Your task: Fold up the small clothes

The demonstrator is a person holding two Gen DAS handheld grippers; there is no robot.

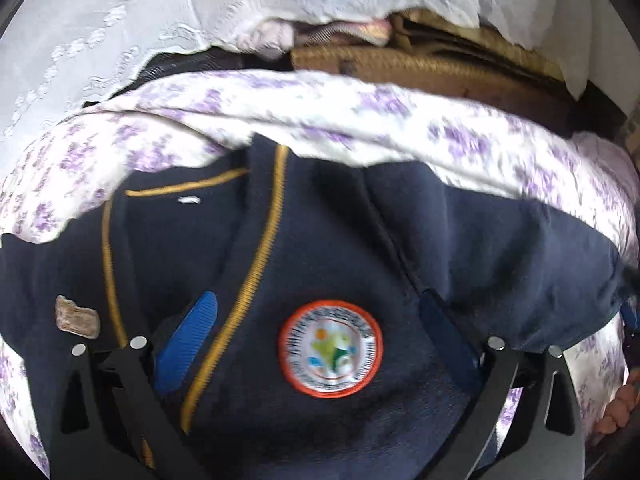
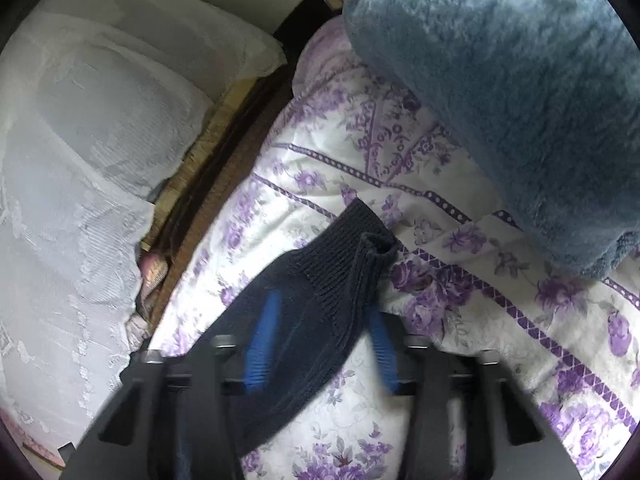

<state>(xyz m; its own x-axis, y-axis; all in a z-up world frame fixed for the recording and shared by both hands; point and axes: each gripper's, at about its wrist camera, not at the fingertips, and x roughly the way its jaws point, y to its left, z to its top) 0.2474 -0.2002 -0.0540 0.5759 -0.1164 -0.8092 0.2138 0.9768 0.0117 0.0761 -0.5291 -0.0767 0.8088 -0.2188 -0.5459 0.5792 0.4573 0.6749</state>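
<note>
Left gripper (image 1: pixel 316 336): jaws spread wide, angled steeply downward.
Right gripper (image 2: pixel 322 346): jaws partly apart, blurred, tilted gently downward.

Round badge (image 1: pixel 330 349) on navy sweater (image 1: pixel 500 240): ring lettering blurred, unreadable. No other text.

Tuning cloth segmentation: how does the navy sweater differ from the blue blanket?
The sweater is dark navy knit with yellow trim and a round badge; the blanket is paler blue, fluffy and plain. The sweater lies spread out; the blanket is heaped. Both rest on the flowered sheet.
</note>
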